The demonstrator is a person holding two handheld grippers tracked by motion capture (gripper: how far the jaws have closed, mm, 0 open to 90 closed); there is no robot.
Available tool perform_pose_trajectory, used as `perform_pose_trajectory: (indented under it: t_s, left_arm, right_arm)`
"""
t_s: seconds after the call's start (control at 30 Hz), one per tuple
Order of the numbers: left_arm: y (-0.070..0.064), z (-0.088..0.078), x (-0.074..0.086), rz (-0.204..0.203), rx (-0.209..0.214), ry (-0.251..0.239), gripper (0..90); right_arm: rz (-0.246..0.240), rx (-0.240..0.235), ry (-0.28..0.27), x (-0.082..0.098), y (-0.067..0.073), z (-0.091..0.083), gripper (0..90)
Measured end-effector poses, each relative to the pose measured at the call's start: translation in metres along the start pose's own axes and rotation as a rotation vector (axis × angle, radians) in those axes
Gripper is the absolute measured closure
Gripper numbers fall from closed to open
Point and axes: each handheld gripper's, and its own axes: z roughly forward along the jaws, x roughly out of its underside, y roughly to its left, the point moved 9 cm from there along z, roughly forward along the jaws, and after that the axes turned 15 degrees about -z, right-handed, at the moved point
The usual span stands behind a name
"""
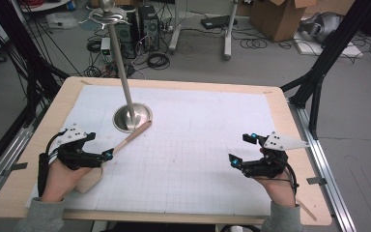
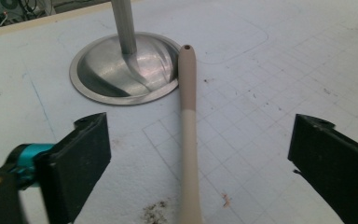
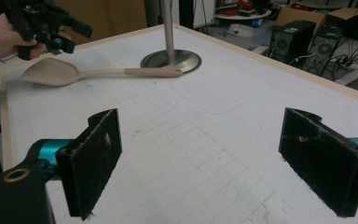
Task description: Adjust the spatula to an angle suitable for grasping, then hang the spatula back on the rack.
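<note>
A wooden spoon [image 1: 107, 158] lies flat on the bench [image 1: 29, 159], its broad bowl at the near left and its handle running up and to the right until the tip touches the rim of a round metal stand base [image 1: 121, 117]. The left gripper [image 1: 94, 153] hovers over the spoon near where bowl meets handle. In the left gripper view the handle [image 2: 189, 135] passes up the middle of the gap between the two black jaws, which stand wide apart with clear space on either side; neither pad touches the wood. The handle's far end is a darker tan, with a small hole at the tip [image 2: 187, 47], and it rests against the base [image 2: 121, 70], from which a metal pole rises.

The right gripper [image 1: 244, 151] is held well apart from the spoon, over the right part of the bench, its jaws also spread wide with nothing between them. Its view looks across to the spoon [image 3: 74, 72] and the left hand [image 3: 0, 37] beyond.

The bench is pale wood covered by a white sheet [image 1: 198, 145] ruled in a faint grid, with a few dark specks and smudges. Behind it the grey floor carries coiled cables, computer towers [image 1: 147, 24] and cardboard boxes [image 1: 280, 17]. No writing can be read.
</note>
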Motion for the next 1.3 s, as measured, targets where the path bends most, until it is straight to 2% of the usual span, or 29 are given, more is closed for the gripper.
perform_pose_trajectory:
  t_s: [0.13,0.27,0.4,0.73,1.03,1.23,1.3]
  left_arm:
    - [-0.002,0.001,0.001,-0.007,0.017,0.008,5.8]
    - [-0.004,0.002,0.002,0.009,0.006,0.014,5.8]
    - [-0.002,0.003,0.002,0.002,0.001,0.016,5.8]
    - [0.005,0.009,0.007,-0.005,-0.030,0.039,5.8]
    - [0.010,0.021,0.014,-0.007,-0.050,0.089,5.9]
    - [0.016,0.026,0.018,-0.003,-0.086,0.119,5.9]
    - [0.016,0.028,0.018,-0.007,-0.087,0.122,5.9]
  right_arm:
    - [-0.002,-0.014,0.009,0.003,0.001,0.005,12.2]
    - [-0.008,-0.015,0.013,0.003,0.002,0.006,12.2]
    - [-0.008,-0.008,0.010,0.002,0.002,0.006,12.2]
    - [-0.006,-0.010,0.008,0.001,0.003,0.005,12.2]
    - [-0.010,-0.010,0.018,0.004,0.003,0.004,12.2]
    - [-0.011,-0.002,0.009,0.003,0.002,0.000,12.2]
    - [-0.009,-0.006,0.016,0.003,0.004,0.000,12.2]
